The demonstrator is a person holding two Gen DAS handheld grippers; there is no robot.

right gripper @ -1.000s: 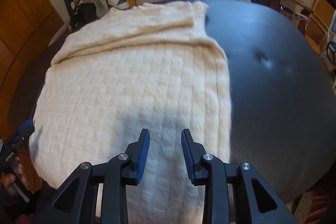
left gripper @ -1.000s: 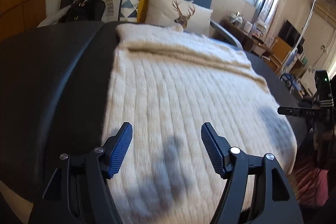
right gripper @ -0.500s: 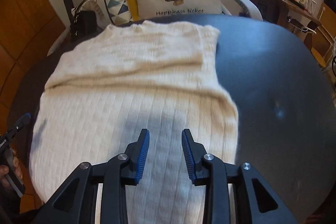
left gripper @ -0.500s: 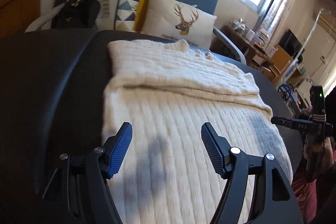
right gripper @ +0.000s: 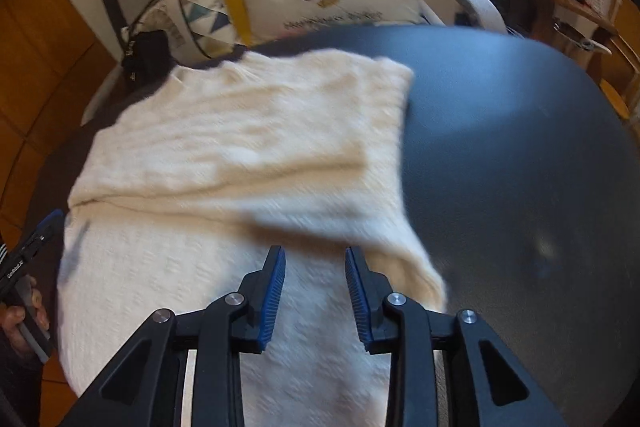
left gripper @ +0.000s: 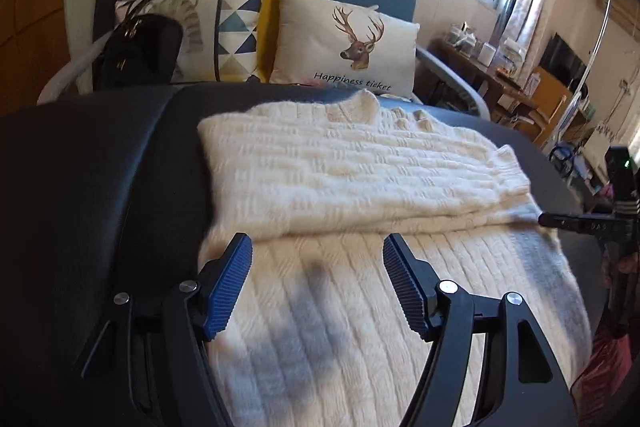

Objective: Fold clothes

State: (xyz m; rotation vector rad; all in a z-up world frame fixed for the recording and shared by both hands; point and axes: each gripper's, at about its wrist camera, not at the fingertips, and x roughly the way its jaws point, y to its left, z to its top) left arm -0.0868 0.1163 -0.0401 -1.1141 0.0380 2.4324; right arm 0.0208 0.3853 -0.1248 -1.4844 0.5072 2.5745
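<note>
Now both grippers, left gripper (left gripper: 317,281) and right gripper (right gripper: 315,291), have pulled back, jaws released and empty; ahead, the sweater (left gripper: 360,171) lies sleeve-folded, so a crosswise fold probably remains.

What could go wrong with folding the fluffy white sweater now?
1. Both tongs, left and right, are open and hold nothing, so the folded-over top of the sweater might slide back open.
2. The sweater's near end seems to hang over the edge of the dark cushion, so a tug might drag it off.
3. The knit is thick, so the next fold may turn out bumpy.
</note>
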